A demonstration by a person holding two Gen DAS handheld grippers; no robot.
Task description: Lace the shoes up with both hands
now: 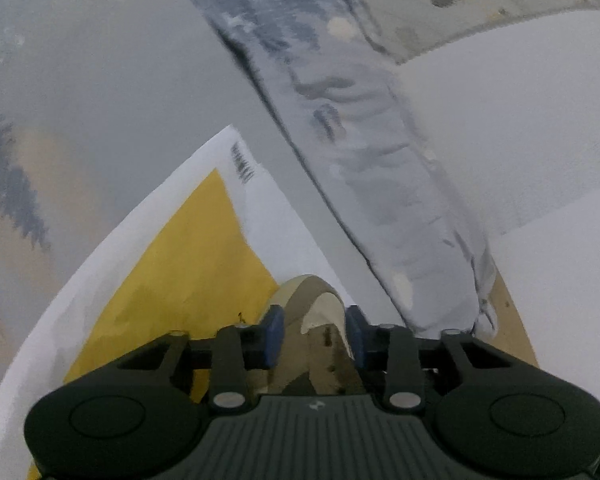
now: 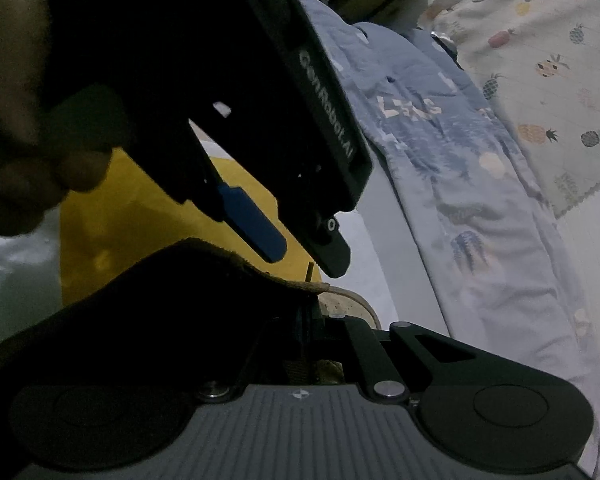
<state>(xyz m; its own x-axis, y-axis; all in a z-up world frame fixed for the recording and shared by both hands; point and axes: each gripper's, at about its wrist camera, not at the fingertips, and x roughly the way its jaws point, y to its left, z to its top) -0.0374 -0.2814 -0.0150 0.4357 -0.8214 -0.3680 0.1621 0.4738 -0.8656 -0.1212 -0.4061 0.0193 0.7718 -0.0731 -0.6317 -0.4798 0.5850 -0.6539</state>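
1. I am looking along the left hand-held gripper (image 1: pixel 314 334), and a tan shoe (image 1: pixel 306 308) is sitting right between its blue pads; the pads are flanking it closely, apparently pinching its edge, though blur is keeping me from being sure they are pressing.
2. Past the shoe, a yellow sheet (image 1: pixel 188 264) on white paper (image 1: pixel 284 216) is lying flat, with a blue patterned quilt (image 1: pixel 364 128) running away behind it.
3. From the right wrist view, the right hand-held gripper (image 2: pixel 316 344) is sitting pressed together; its tips are lost in shadow under a dark flap of the shoe (image 2: pixel 172 308), so I am not able to tell whether it is pinching a lace.
4. Above the shoe in that view, the left hand-held gripper (image 2: pixel 296 252) is hanging tilted downward, held by a hand (image 2: pixel 32 176) on the left side.
5. A thin tan strand (image 2: pixel 340 292) is trailing from the flap's edge, possibly the lace.
6. I am judging the lacing as early or midway: I am seeing no crossed laces and no bow, so threading and tying are probably remaining.
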